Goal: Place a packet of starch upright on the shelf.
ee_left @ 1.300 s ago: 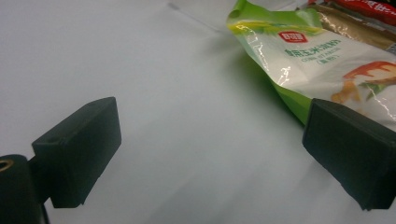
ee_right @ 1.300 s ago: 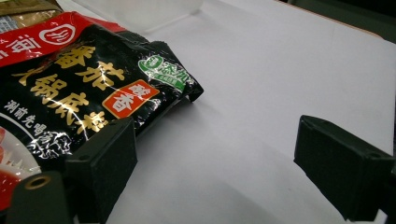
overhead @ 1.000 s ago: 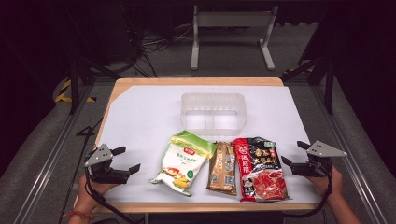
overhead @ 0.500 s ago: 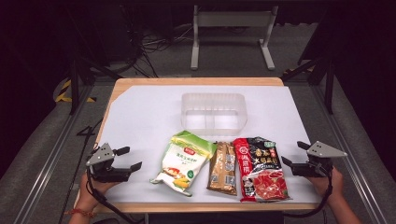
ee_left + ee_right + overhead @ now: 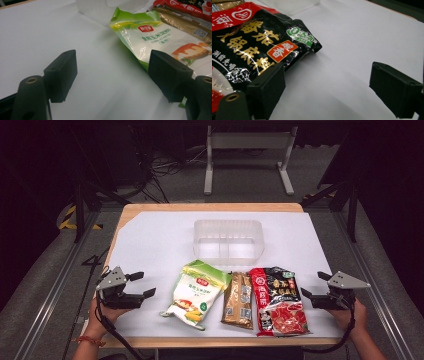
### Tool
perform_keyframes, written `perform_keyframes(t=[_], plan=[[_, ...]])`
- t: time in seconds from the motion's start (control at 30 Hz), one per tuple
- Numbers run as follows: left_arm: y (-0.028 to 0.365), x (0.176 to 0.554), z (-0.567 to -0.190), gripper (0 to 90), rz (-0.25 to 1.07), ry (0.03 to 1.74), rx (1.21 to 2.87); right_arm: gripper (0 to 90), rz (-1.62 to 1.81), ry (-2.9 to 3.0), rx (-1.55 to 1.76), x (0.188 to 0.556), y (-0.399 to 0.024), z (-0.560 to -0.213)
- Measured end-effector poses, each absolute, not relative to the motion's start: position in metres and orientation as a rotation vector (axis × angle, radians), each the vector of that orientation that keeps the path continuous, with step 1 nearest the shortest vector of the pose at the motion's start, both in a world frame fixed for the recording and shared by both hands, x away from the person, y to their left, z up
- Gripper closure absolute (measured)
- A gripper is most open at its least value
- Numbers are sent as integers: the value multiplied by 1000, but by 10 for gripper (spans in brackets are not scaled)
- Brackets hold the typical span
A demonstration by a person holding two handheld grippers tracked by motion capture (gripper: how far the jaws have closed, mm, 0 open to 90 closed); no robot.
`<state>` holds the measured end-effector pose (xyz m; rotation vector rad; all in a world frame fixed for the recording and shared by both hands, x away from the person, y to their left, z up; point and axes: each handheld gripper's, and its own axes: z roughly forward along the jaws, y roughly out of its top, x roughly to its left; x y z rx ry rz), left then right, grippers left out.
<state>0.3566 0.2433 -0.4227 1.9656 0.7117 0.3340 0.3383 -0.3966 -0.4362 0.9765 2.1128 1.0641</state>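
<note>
So the green and white bag (image 5: 194, 294) of corn starch is what the left gripper (image 5: 145, 285) is pointed at. The bag lies flat on the white table cover (image 5: 150, 235), just in front of the clear plastic tub (image 5: 228, 239) and a bit toward the left gripper's side of it. In the left gripper view the bag (image 5: 160, 37) sits past the jaw on the right side of that view, and I can't tell whether that jaw touches its green edge; the bare white cover is between the two jaws. Those jaws have just been closing a little, but they're wide apart with nothing between them, so it's open and holding nothing.

Right beside the green bag, on the side away from the left gripper, is a narrow brown and gold packet (image 5: 239, 300), touching or nearly touching it. Next over from that is the black and red hotpot base bag (image 5: 276, 300), also flat and in front of the tub, off toward the right gripper's side.

The right gripper (image 5: 311, 286) sits just past that black bag, jaws pointing at it, a hand (image 5: 350, 312) behind it. In the right gripper view the black bag (image 5: 259, 47) lies by one jaw, with only white cover in the gap, so that one's open too, gripping nothing.

The tub stands upright behind all three packs, apart from them.
</note>
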Motion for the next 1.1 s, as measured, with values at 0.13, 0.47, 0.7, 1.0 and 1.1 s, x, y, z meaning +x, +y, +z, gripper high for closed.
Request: perform_keyframes(t=[0.13,0.47,0.7,1.0,1.1], plan=[[239,361,-422,241,310,700,1977,138,1061,2114,975,338,-396,-436],[226,372,-416,229,272,672,2015,137,1059,2116,976,338,-396,-436],[206,383,-412,215,236,627,2013,137,1061,2115,975,338,-396,-436],[198,387,-411,199,200,626,2018,138,1060,2119,972,339,-396,-436],[191,392,-412,188,179,616,2039,138,1056,2120,971,339,-396,-436]])
